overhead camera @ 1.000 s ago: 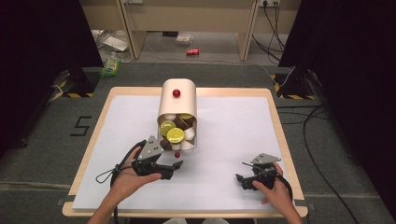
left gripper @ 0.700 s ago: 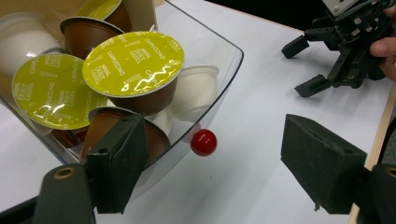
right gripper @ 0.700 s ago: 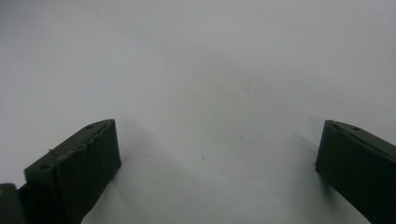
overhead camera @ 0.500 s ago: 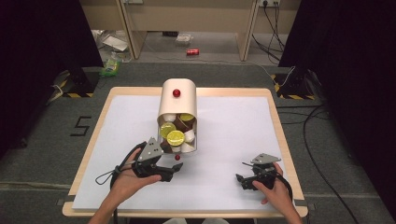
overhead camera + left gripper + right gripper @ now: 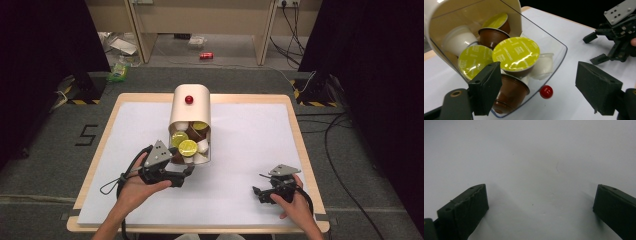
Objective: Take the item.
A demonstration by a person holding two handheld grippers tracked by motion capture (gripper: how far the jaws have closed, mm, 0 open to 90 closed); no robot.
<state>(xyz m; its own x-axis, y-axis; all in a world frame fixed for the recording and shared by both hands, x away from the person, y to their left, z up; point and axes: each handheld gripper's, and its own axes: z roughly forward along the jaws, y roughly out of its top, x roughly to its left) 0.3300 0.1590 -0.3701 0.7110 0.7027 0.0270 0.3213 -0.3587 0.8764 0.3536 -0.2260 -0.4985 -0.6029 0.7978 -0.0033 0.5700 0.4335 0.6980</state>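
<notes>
Capsule dispenser (image 5: 190, 112) mid-table, clear tray mouth toward person, coffee capsules (image 5: 515, 53) piled inside. Left gripper (image 5: 186, 173) just before tray mouth, jaws spread wide, empty. Right gripper (image 5: 258, 193) well right of dispenser, jaws spread, over bare white sheet (image 5: 529, 157). Capsules likely light, foil lids fragile, sides slick; pinch across rim.

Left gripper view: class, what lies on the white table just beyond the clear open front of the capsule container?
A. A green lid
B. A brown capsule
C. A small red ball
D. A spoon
C: a small red ball rests on the white table just outside the container's clear front.
</notes>
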